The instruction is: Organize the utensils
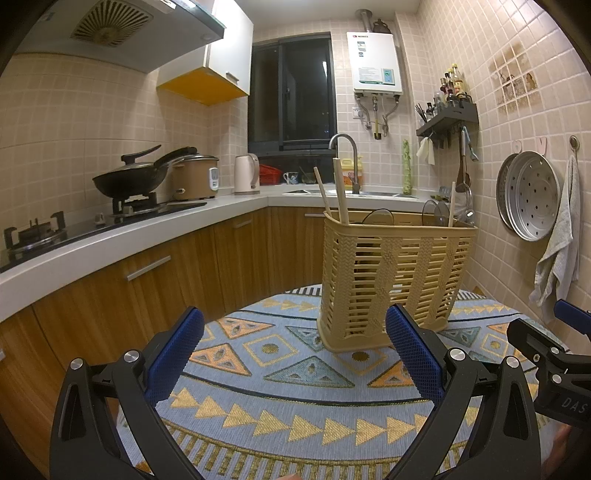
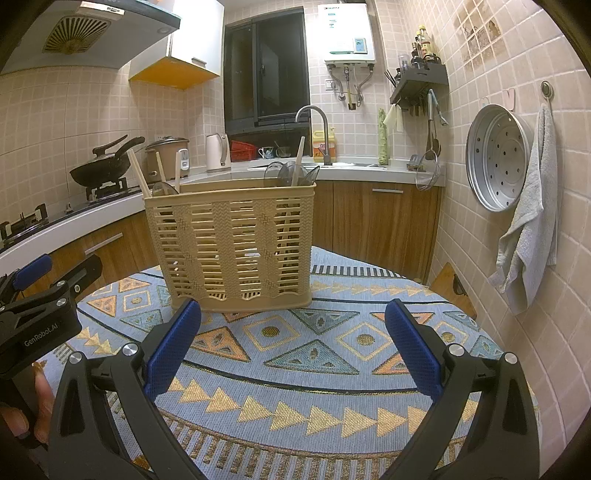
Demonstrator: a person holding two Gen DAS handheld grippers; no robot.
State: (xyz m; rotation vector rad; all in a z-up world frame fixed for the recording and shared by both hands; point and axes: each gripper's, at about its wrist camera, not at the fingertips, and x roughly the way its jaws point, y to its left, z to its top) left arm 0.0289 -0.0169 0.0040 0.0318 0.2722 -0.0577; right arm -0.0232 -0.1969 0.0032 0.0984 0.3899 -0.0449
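Warm, dim indoor lighting, dark window (image 1: 291, 92), soft shadows, sharp focus centrally, strong fisheye bending and black vignetting at corners.

Basket (image 2: 231, 240): slatted wall hides the lower ends of the chopsticks (image 2: 137, 170) and the clear spoons (image 2: 291, 172); inner compartments can't be made out. Left of basket, in the right wrist view, the left gripper (image 2: 40, 291) is cut off by the picture's edge, jaw state unreadable. Behind basket, water heater (image 2: 345, 33) label too small to read, top cropped. Shelf bottles (image 1: 452, 83) right of heater: too small to identify.
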